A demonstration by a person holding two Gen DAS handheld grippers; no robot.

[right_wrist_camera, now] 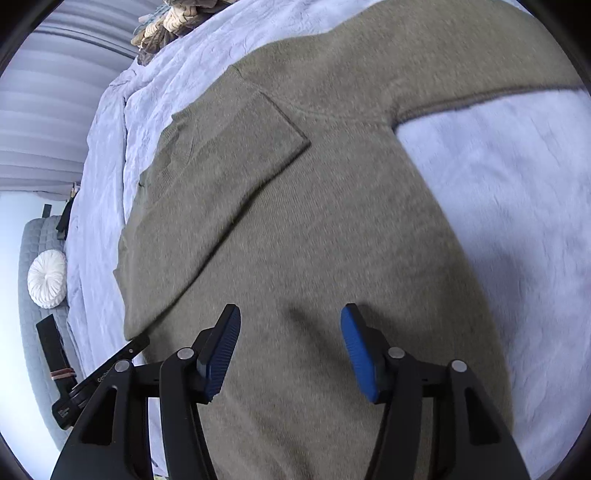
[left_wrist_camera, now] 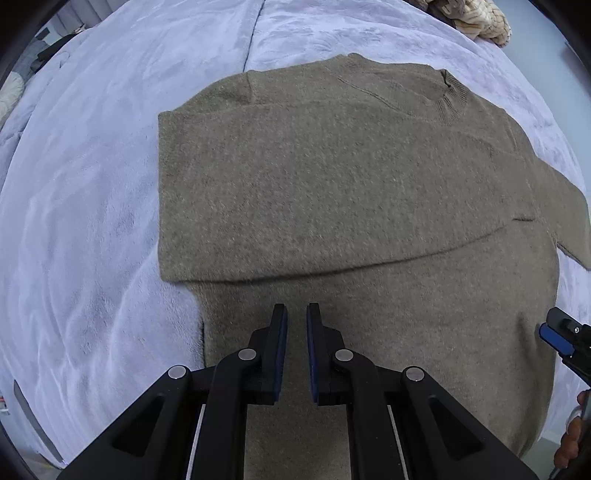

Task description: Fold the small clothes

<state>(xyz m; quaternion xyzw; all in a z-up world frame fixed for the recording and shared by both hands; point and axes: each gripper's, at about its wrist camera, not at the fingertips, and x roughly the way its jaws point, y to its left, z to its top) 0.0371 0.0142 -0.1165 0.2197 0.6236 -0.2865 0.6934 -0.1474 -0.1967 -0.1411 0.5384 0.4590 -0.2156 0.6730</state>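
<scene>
Sweater [left_wrist_camera: 351, 177], olive knit, lies flat on the lavender blanket [left_wrist_camera: 92, 221] with one sleeve folded across its chest. Left gripper [left_wrist_camera: 296, 314] hangs over its lower body, jaws nearly together, nothing between them. Right gripper [right_wrist_camera: 290, 317] hovers over the sweater's body too, jaws apart and empty.

A bed [left_wrist_camera: 92, 221] covered by a pale lavender plush blanket [right_wrist_camera: 498, 221] filled both views. An olive-brown knitted sweater [left_wrist_camera: 332, 184] lay flat on it across the centre of each frame, one sleeve folded over its body. At the upper right of the left wrist view, a cream-and-brown knitted bundle [left_wrist_camera: 476, 18] rested on the blanket.
</scene>
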